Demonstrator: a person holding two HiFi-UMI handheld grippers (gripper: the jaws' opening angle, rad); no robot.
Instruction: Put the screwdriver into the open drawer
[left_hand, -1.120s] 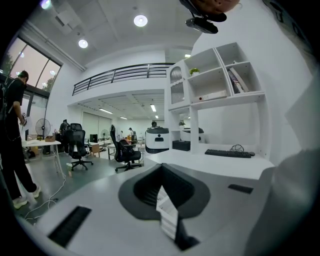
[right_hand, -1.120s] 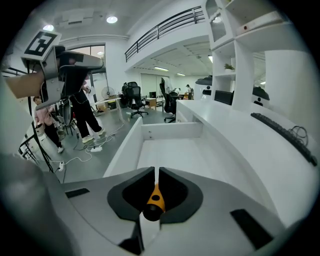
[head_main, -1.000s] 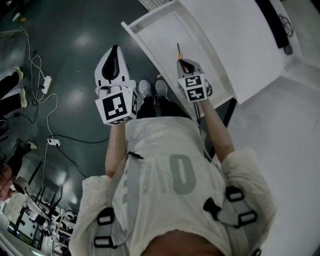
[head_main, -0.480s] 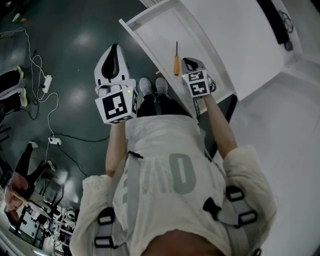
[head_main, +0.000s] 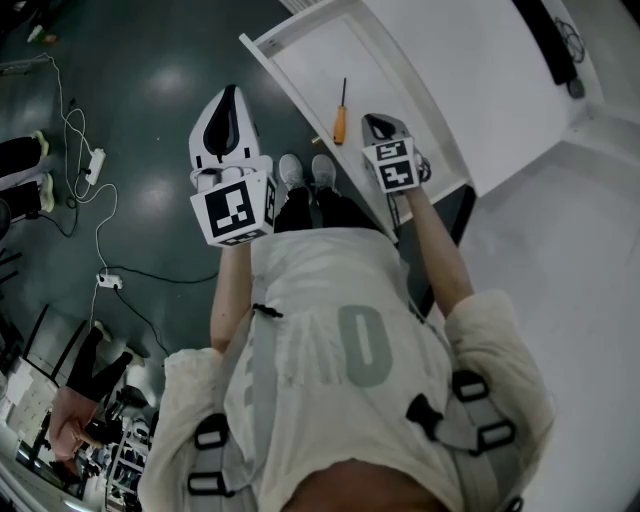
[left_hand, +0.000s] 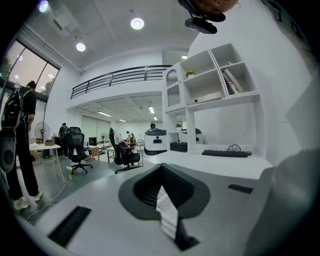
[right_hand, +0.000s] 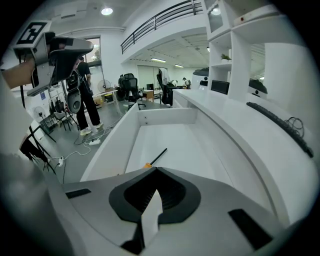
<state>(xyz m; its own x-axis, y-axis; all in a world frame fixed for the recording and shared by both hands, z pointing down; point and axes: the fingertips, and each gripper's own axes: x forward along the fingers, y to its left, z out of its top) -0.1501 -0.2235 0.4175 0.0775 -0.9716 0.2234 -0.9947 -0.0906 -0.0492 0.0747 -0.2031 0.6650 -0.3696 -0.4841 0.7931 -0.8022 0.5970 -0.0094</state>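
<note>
The screwdriver (head_main: 340, 112), orange handle and thin dark shaft, lies loose on the floor of the open white drawer (head_main: 290, 95). In the right gripper view its shaft (right_hand: 159, 156) shows just past the gripper's body, inside the drawer's left wall (right_hand: 112, 145). My right gripper (head_main: 378, 128) hovers over the drawer, just right of the screwdriver and not touching it, with its jaws together and nothing between them (right_hand: 152, 200). My left gripper (head_main: 228, 108) is held over the dark floor left of the drawer, shut and empty (left_hand: 162, 192).
The white desk top (head_main: 480, 80) lies right of the drawer, with a black keyboard (head_main: 548, 45) and a cable at its far edge. A power strip (head_main: 93, 165) and white cables trail over the floor at left. Bystanders stand at the left edge. Shelves (left_hand: 215, 85) rise above the desk.
A second ago the right gripper held the screwdriver over the drawer. It has let go; the screwdriver now lies in the drawer and has shifted slightly left, with the gripper drawn back beside it.
</note>
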